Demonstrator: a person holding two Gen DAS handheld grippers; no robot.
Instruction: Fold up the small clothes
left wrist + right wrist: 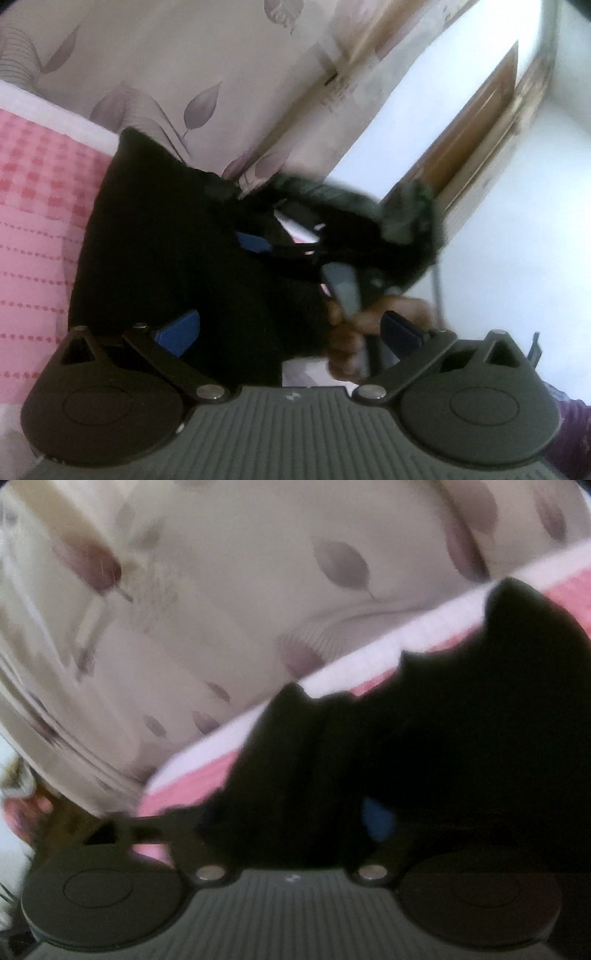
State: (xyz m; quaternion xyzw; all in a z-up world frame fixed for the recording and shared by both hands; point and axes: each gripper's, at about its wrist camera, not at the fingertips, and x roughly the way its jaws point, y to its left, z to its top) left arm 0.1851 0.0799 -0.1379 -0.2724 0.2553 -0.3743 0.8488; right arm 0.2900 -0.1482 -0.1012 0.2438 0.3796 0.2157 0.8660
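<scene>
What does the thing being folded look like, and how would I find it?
Look for the bed with the pink checked cover beside the leaf-patterned wall. On that cover lies a black garment, one dark, plain shape. Nothing else there is so dark: everything around it is pink, white or pale beige.

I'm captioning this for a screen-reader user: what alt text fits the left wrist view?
A black garment lies on a pink checked bedspread. The left gripper, its blue-padded jaws wide apart, points at it. Beyond, a hand holds the blurred right gripper over the cloth.
</scene>
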